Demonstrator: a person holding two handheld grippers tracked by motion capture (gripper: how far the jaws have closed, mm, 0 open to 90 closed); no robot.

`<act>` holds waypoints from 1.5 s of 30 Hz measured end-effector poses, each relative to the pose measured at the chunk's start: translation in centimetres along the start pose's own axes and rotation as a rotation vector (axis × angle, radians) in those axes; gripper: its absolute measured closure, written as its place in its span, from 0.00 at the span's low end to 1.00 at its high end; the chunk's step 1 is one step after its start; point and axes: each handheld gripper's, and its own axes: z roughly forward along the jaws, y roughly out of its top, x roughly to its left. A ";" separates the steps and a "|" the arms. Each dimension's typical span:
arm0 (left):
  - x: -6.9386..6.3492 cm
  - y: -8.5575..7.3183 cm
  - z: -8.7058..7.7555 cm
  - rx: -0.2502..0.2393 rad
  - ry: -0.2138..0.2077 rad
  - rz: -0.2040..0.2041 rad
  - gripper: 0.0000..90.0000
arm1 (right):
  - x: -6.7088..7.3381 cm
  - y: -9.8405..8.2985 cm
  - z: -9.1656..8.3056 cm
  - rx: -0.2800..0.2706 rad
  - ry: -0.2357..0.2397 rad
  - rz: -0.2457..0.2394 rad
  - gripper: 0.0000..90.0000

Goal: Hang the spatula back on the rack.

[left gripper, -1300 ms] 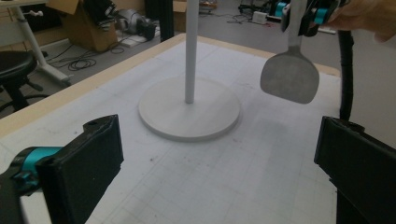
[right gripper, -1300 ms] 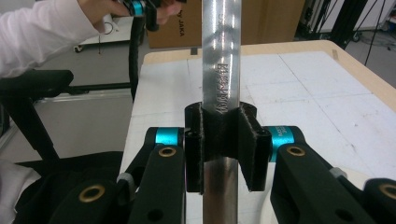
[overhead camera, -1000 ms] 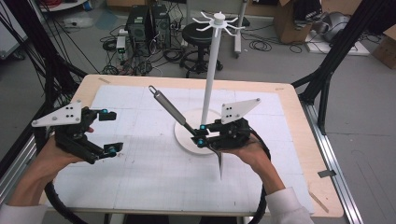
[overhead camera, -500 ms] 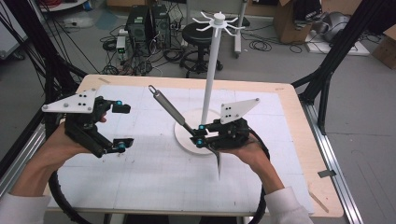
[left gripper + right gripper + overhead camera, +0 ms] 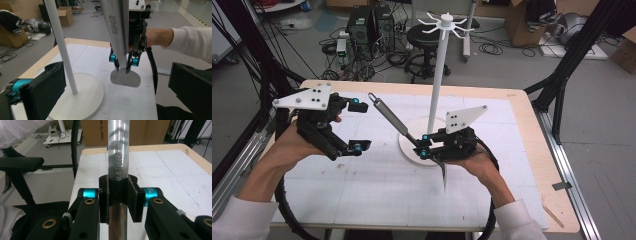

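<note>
A long metal spatula [image 5: 392, 117] is held off the table, and my right gripper [image 5: 424, 145] is shut on the middle of its handle. The loop end points up and to the left, and the blade [image 5: 444, 180] hangs toward the near edge. In the right gripper view both pads clamp the shiny handle [image 5: 118, 157]. A white hook stand has its pole [image 5: 437, 80] and round base [image 5: 412, 150] just behind that gripper. My left gripper [image 5: 358, 125] is raised at the left, open and empty. The left gripper view looks at the spatula blade [image 5: 125, 78] between wide black jaws.
The table [image 5: 522, 130] carries a white gridded mat. The stand's hook crown [image 5: 444, 20] stands high above the table. A stool [image 5: 427, 37], computer cases and cables lie on the floor beyond the far edge. Black frame posts rise at both sides.
My left gripper has risen and moved to the right, toward the spatula's loop end. The right gripper and the spatula have kept still.
</note>
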 end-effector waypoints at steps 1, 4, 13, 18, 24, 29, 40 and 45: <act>0.0 0.1 0.2 -0.001 -0.005 0.000 0.02 | 0.0 0.0 0.0 0.001 0.001 -0.002 0.83; 0.1 0.4 0.6 -0.006 -0.018 0.003 0.02 | 0.0 0.0 0.0 0.000 0.002 -0.003 0.83; 0.0 0.9 1.9 0.004 -0.043 0.005 0.05 | 0.1 0.1 0.3 0.003 0.013 -0.005 0.83; 0.1 1.3 2.3 -0.008 -0.058 0.007 0.08 | 0.2 0.1 0.5 0.007 0.020 -0.012 0.83; 0.1 1.6 2.4 -0.026 -0.075 0.001 0.16 | 0.2 0.2 0.7 0.007 0.022 -0.014 0.83; 0.3 1.7 2.3 -0.037 -0.086 0.002 0.26 | 0.2 0.2 0.9 0.008 0.029 -0.017 0.83; 0.5 1.7 2.0 -0.039 -0.102 0.010 0.49 | 0.3 0.3 1.4 0.009 0.034 -0.021 0.83; 0.5 1.7 2.0 -0.040 -0.113 0.008 0.57 | 0.4 0.3 1.6 0.016 0.039 -0.021 0.83</act>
